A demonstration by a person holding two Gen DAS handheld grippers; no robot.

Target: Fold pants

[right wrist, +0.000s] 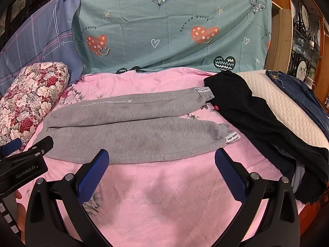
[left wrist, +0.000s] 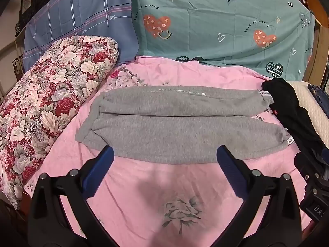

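Note:
Grey sweatpants point(left wrist: 174, 123) point(right wrist: 131, 131) lie flat across the pink bedsheet point(left wrist: 156, 187) point(right wrist: 164, 195), waistband to the left, both legs running side by side to the right with white labels at the cuffs. My left gripper point(left wrist: 164, 154) is open, hovering just in front of the near leg's edge with nothing between its fingers. My right gripper point(right wrist: 161, 160) is open too, close to the same near edge and further right. The left gripper's fingers point(right wrist: 41, 146) show at the left of the right wrist view, by the waistband.
A rolled floral quilt point(left wrist: 47, 107) point(right wrist: 30, 96) lies at the left. A black garment point(left wrist: 296, 111) point(right wrist: 257, 119) is heaped at the right by the cuffs, with a cream quilted cushion point(right wrist: 287, 107) and blue jeans point(right wrist: 298, 90) behind. Teal and blue sheets point(left wrist: 216, 20) hang at the back.

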